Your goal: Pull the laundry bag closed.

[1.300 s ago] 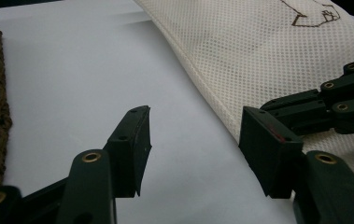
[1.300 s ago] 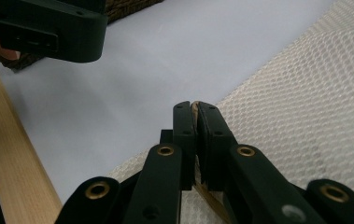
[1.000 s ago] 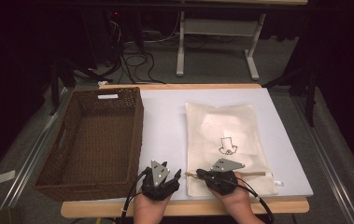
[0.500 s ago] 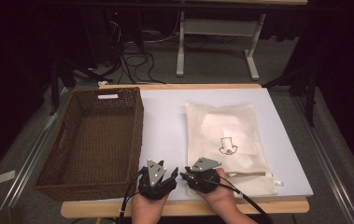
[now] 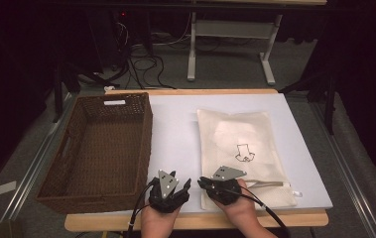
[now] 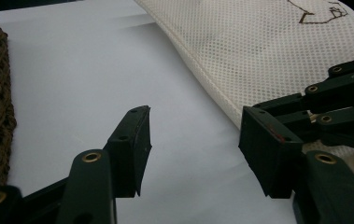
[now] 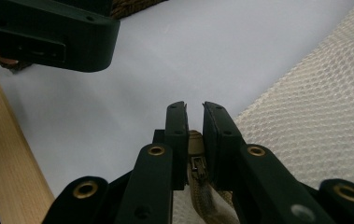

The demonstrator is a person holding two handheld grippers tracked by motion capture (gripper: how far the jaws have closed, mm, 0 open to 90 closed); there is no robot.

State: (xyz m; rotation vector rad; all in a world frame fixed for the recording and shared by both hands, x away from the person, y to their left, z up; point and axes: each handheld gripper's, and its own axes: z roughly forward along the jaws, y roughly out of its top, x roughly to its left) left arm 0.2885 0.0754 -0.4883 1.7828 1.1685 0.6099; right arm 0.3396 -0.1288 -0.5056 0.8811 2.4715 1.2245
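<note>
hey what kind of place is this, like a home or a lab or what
Probably a lab or recording workspace, not a home. A white work table stands in a dark room with black drapes, loose cables trail across the grey floor behind it, and another bench's metal frame stands further back.

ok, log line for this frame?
right gripper: jaws just closing on zipper pull | left gripper: jaws open, nothing between | mesh bag: flat on table | basket: left of bag

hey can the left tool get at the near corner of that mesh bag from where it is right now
Probably yes. The left tool stands open over bare white table, and the mesh bag corner lies just beyond it. The right tool, pinching the zipper there, crowds that corner.
</note>
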